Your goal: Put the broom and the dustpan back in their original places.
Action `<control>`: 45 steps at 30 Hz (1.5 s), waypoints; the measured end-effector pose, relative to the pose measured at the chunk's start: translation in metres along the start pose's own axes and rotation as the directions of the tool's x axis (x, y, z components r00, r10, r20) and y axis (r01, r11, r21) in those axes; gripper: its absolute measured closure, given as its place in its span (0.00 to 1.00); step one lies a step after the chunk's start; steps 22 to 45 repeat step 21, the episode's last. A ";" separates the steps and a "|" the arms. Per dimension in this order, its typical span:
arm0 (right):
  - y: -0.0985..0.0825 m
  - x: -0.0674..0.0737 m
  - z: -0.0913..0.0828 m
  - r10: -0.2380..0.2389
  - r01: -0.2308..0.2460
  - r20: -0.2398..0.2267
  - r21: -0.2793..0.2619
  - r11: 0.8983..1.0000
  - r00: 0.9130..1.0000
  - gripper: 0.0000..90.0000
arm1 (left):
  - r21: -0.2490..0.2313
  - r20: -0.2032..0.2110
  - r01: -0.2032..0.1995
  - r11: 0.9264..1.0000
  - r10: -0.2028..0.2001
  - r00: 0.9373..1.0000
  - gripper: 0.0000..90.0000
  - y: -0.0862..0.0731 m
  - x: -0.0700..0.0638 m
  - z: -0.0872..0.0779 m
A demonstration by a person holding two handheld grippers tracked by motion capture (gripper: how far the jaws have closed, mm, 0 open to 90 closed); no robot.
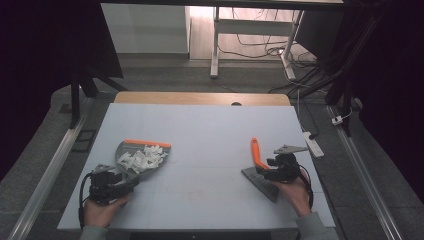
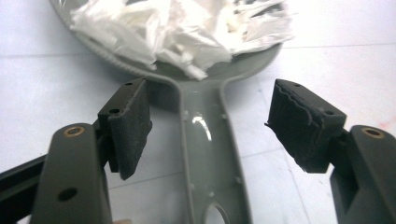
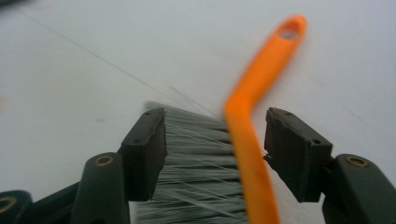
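Dustpan sits at the left of the pale bench, a grey scoop with an orange strip along its far lip, and a heap of white paper scraps lies inside it. By the look of things the sweeping is done: no scraps show loose on the bench, and both tools lie flat on it. What seems left is only to draw the hands away, or to carry the pan off for emptying.

Behind the pan, the left gripper straddles the grey handle; its fingers stand partly apart, one on each side of the handle, with a clear gap, so nothing is gripped. The handle looks glossy and has a hanging hole at its near end.

Over at the right, the hand brush lies on the bench, its orange handle pointing away and its grey bristles toward the person. The right gripper hovers over it with fingers spread wide, the handle and bristles between them but untouched.
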State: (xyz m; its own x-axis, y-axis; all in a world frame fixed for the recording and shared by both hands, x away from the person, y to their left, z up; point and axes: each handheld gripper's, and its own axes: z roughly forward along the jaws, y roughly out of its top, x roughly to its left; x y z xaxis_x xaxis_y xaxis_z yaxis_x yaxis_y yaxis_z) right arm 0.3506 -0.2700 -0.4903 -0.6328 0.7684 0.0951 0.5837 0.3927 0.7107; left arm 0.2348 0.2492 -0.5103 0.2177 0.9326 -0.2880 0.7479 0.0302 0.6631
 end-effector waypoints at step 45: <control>-0.010 0.037 -0.011 -0.232 0.223 -0.142 -0.077 0.972 0.962 0.51 | -0.028 0.217 -0.252 0.967 0.252 0.943 0.40 0.004 -0.017 0.005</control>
